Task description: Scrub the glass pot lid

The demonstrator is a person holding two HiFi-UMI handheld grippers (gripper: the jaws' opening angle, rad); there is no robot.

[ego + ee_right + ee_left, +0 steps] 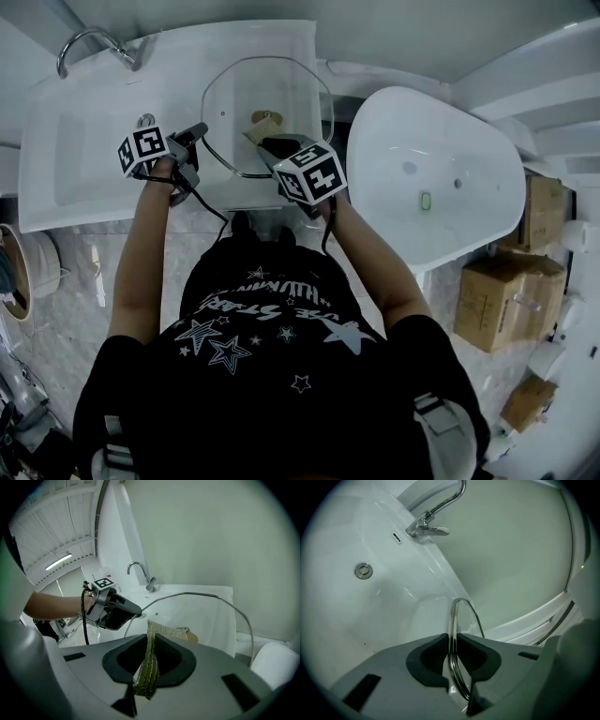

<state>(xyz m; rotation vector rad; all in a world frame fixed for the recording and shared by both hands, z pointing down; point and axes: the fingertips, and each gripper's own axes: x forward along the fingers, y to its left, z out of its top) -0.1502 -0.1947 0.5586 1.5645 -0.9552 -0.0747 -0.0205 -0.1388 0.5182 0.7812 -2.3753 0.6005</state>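
Note:
The round glass pot lid (267, 112) with a metal rim hangs over the white sink (94, 141). My left gripper (195, 139) is shut on its left rim; in the left gripper view the rim (452, 634) runs edge-on between the dark pads. The right gripper (272, 141) is shut on a folded olive-yellow scouring cloth (263, 127), which lies against the lid's glass near its middle. From the right gripper view, the cloth (151, 660) stands pinched between the pads, with the lid's rim (201, 595) arching beyond and the left gripper (133, 613) at its left edge.
A chrome tap (89, 42) stands at the sink's back left, a drain (363, 570) in the basin floor. A white oval tub (436, 178) is to the right, cardboard boxes (506, 300) beyond it on the floor.

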